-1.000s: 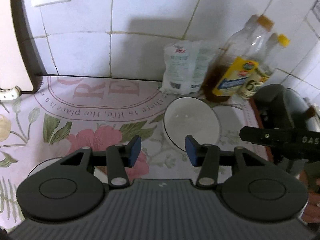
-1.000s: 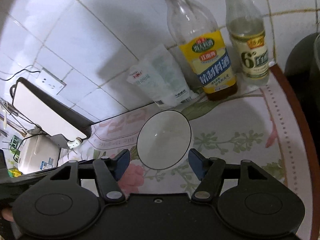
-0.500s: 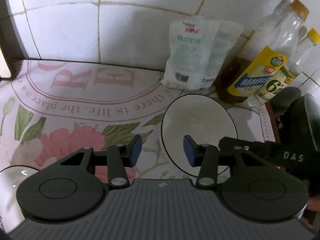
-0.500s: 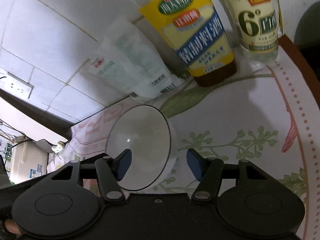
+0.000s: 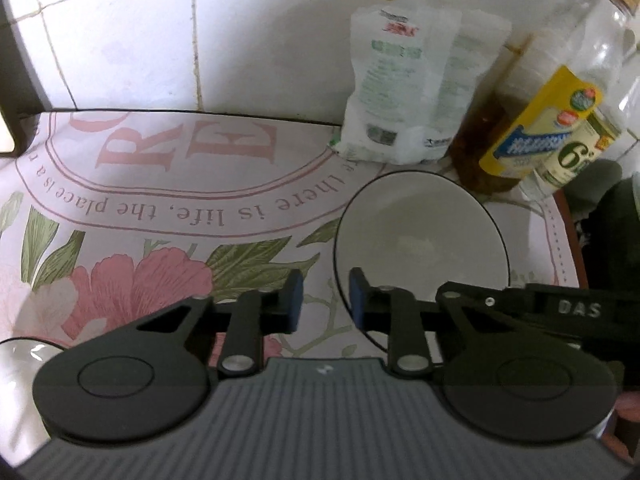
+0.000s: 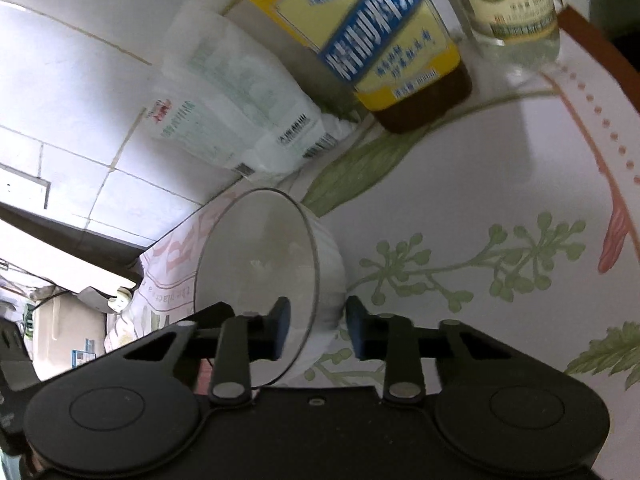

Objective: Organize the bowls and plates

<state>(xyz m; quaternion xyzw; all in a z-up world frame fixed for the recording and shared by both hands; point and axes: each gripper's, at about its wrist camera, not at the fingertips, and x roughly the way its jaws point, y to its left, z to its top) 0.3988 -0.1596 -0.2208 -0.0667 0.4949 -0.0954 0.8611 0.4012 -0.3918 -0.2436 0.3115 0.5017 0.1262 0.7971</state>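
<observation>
Bowl (image 6: 264, 264), white with a dark rim, sat on our floral counter (image 6: 500, 200) near a bag (image 5: 404, 80) and two bottles. Our right gripper (image 6: 314, 326) had just been closing and pinched its near rim. Our left gripper (image 5: 322, 300) had been closing too, straddling the bowl's left rim (image 5: 340, 280); we couldn't tell if it touched.

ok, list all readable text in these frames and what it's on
"there is life, the place is a": pink script on the floral tablecloth.
"R", "E": large pink letters on the same cloth.
"6°": label of the clear glass bottle.
"DAS": black arm of the right gripper.
Yellow-labelled brown-liquid bottle: Chinese print, too blurred.
White plastic pouch: too small.
</observation>
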